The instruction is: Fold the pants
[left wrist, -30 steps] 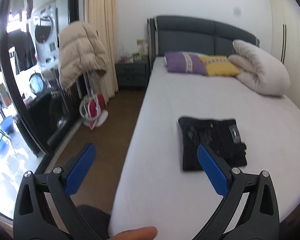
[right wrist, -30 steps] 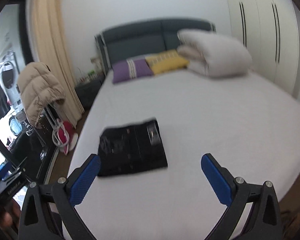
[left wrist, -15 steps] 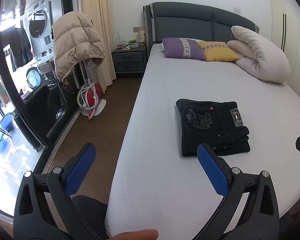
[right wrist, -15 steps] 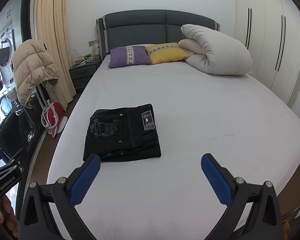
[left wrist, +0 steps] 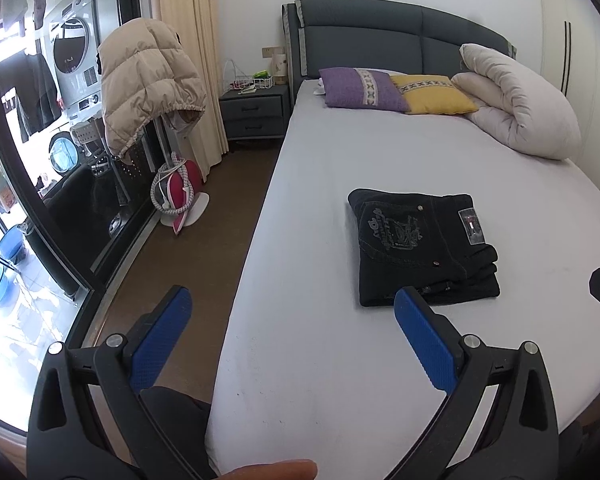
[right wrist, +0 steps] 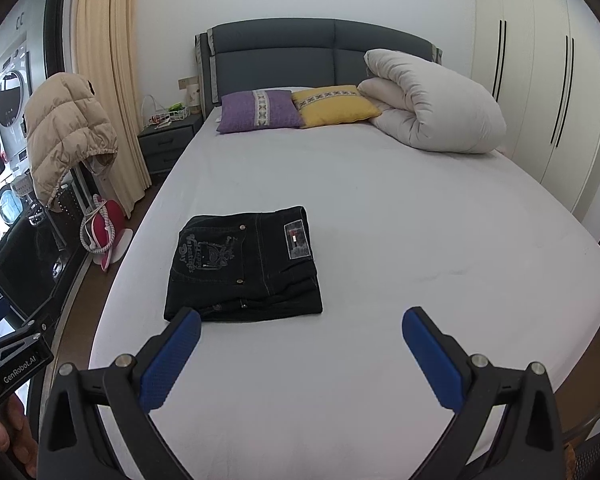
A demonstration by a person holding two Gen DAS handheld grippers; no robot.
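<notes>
Folded black pants (right wrist: 246, 264) on bed (right wrist: 420, 208), wire basket (right wrist: 178, 113) on nightstand (right wrist: 168, 142)

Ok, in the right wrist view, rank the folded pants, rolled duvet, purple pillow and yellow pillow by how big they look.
1-2. Folded pants and rolled duvet: similar; pants are nearer, so unsure.
3-4. Purple pillow and yellow pillow: look alike, not ranked.
</notes>
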